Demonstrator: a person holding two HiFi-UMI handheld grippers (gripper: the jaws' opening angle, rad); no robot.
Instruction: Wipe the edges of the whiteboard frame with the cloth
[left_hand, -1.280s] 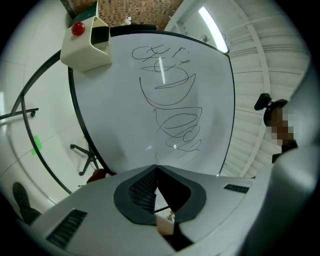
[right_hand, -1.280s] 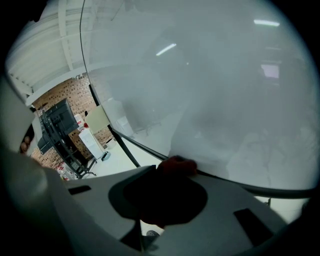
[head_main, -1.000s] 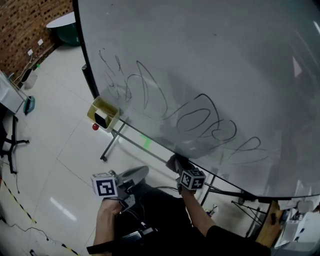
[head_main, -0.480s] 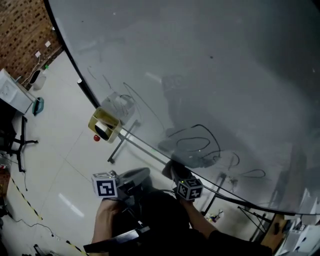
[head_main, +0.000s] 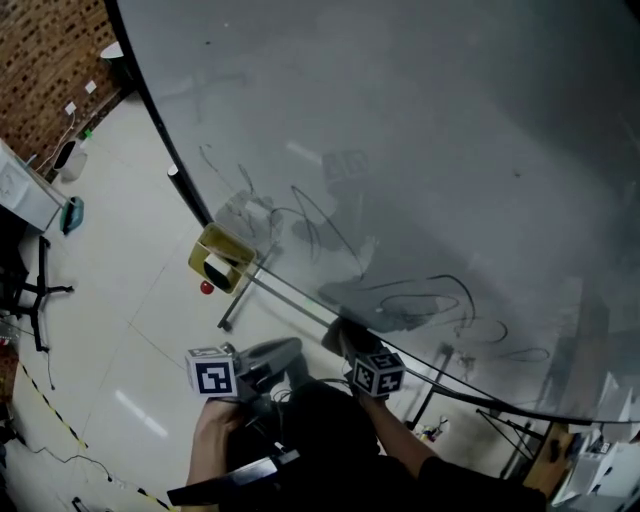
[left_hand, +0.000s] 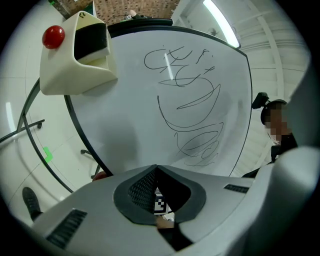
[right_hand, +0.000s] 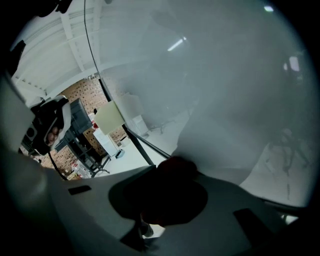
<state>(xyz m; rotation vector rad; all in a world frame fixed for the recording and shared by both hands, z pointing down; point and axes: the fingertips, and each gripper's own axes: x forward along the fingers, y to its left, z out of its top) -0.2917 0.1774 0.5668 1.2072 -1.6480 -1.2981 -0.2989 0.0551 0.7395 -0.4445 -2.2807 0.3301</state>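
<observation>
One whiteboard (head_main: 430, 150), one dark cloth (head_main: 341, 332), one yellowish box (head_main: 220, 258) with one red ball (head_main: 207, 287) beside it, and two grippers. The right tongs (right_hand: 167, 175) are clamped on the cloth, which presses against the lower edge of the frame (head_main: 290, 296). The left tongs (left_hand: 156, 169) are closed together on nothing. Against half a second ago, cloth and both grippers sit in almost the same places. The right forearm reaches forward to the board. The left hand (head_main: 215, 420) holds its gripper low by the body, aimed up at the scribbled board.
</observation>
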